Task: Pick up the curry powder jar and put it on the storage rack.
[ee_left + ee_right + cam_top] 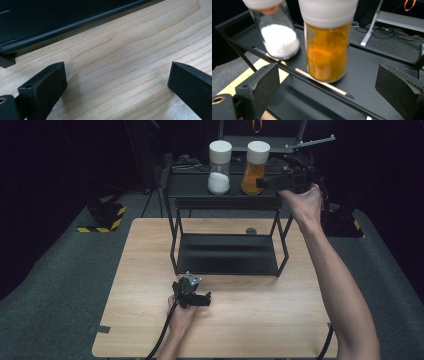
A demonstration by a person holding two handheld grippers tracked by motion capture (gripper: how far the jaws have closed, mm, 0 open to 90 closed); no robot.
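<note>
**No legible text or markings**

Inspection finds no readable text, label, brand or number on any item. The jar of orange powder (327, 47) and the jar of white powder (277, 30) on the black rack (225, 200) carry plain white lids and bare glass. The one sign present is a yellow-and-black hazard stripe on a floor block (102, 217), left of the rack; it bears no lettering.

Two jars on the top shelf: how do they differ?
The orange jar holds orange powder, filled nearly to its lid; the white jar holds white grains, about a third full. The orange jar stands before the open right gripper; the white jar stands off to one side. Both are clear, upright, white-lidded.
</note>
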